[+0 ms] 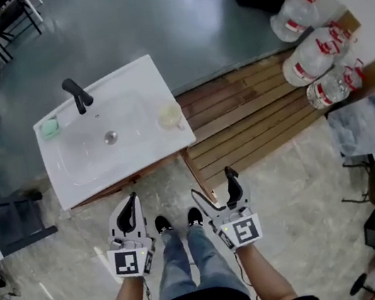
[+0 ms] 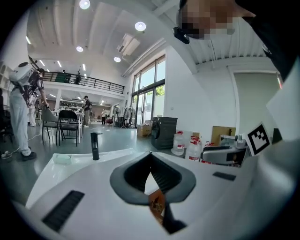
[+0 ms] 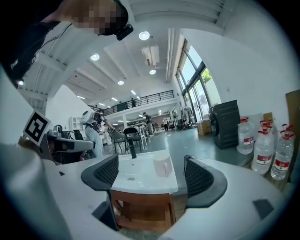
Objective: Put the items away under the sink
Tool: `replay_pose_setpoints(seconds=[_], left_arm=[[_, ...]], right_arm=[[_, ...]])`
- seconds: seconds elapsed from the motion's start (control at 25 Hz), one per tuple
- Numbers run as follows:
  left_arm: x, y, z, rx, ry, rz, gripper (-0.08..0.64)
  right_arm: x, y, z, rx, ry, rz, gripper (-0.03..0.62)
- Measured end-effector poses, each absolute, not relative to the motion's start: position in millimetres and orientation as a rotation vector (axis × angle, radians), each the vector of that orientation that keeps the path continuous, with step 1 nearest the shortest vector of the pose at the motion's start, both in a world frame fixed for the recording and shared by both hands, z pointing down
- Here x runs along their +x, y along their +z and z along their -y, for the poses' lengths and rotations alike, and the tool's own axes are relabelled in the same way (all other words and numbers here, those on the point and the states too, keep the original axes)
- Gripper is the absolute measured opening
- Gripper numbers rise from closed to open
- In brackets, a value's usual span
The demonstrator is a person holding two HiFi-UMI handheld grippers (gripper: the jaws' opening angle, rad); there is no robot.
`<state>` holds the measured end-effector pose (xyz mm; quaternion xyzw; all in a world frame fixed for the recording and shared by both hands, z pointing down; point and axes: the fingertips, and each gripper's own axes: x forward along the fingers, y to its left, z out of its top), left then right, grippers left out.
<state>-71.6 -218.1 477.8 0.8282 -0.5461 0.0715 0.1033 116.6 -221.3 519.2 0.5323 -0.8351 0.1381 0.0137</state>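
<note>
The left gripper (image 1: pixel 132 200) (image 2: pixel 151 155) has its jaws drawn together at the tips with nothing between them, while the right gripper (image 1: pixel 213 184) (image 3: pixel 152 173) stands wide and empty. Both hover above the person's shoes (image 1: pixel 178 220), just short of the white sink (image 1: pixel 152 73) at their 12 o'clock. On the sink's rim a pale cup (image 1: pixel 170 115) (image 3: pixel 162 165) sits at the basin's 3 o'clock and a small green item (image 1: pixel 50 127) (image 2: pixel 61 159) at its 9 o'clock, beside the black faucet (image 1: pixel 77 95). The open wooden frame (image 3: pixel 143 211) lies beneath the sink, and water jugs (image 1: pixel 315 58) stand well apart at 2 o'clock.
</note>
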Motion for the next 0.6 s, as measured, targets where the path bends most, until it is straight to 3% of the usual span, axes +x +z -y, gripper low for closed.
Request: replay_pose_setpoints(seconds=[0.6], left_arm=[[-72.9,580.7,299.9,2.39,0.276,1.55,0.008]], right_arm=[[86.9,625.2,354.0,1.598,0.343,2.486,0.311]])
